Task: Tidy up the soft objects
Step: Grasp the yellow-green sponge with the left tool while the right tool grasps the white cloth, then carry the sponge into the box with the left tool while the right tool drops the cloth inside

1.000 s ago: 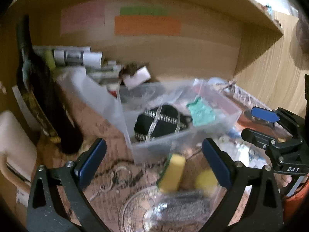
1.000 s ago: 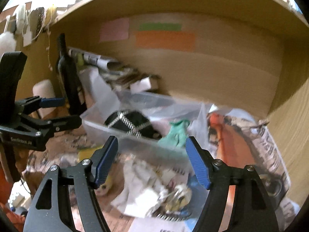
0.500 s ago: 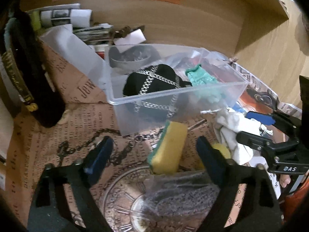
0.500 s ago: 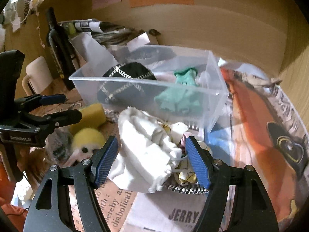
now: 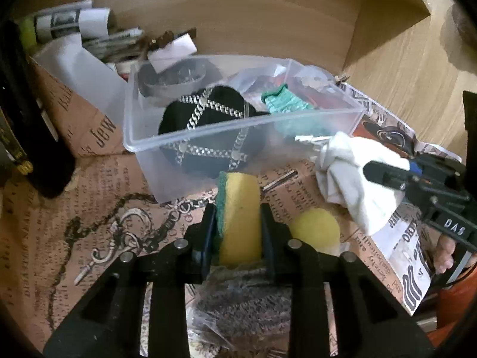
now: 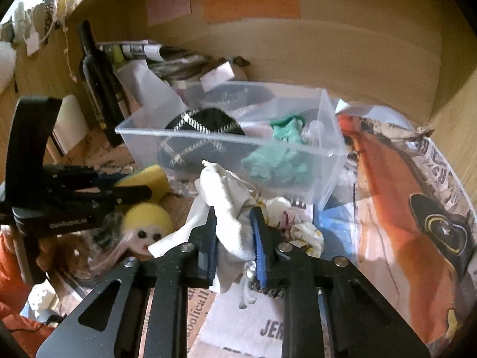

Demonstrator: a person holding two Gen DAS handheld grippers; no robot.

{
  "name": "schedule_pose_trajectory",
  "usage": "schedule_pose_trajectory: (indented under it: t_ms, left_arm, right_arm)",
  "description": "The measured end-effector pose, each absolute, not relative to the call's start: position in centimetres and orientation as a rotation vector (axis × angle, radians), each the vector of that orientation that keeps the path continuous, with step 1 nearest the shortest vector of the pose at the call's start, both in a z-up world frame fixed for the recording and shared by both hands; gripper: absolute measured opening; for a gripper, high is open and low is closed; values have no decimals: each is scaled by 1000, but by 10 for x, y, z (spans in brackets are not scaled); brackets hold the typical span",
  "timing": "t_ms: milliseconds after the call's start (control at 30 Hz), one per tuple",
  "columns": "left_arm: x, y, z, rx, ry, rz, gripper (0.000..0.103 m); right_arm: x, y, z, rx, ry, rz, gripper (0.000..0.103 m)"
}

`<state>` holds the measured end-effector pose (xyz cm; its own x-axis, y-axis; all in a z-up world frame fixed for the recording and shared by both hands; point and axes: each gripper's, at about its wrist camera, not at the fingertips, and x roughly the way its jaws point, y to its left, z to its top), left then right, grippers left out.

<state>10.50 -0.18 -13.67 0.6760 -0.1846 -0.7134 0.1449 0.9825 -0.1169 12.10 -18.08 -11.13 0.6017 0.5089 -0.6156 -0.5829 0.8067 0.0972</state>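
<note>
Yellow sponge [image 5: 240,217] upright (green edge), white cloth [image 6: 229,208] crumpled, lifted

- Left gripper [image 5: 238,223]: matte black frame, silver screws, triangular cutouts, blue pads.
- Right gripper [image 6: 234,235]: matching black frame, ribbed blue pads; white lettering at right edge of left view.

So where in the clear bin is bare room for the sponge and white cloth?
Free: the clear bin's near left corner, left of the black cap. Its right half is crowded by the green cloth. The sponge and white cloth are in tongs.
</note>
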Motion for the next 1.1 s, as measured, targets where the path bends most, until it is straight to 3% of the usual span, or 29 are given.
schedule_pose_trajectory:
  t_ms: [700,1100]
  left_arm:
    - [79,9,-42,-32,532,-131,28]
    - [113,19,-41,-46,544,-95,28]
  right_arm:
    - [118,-187,-31,-42,378,617,18]
    - [157,-164,-31,-51,386,617,18]
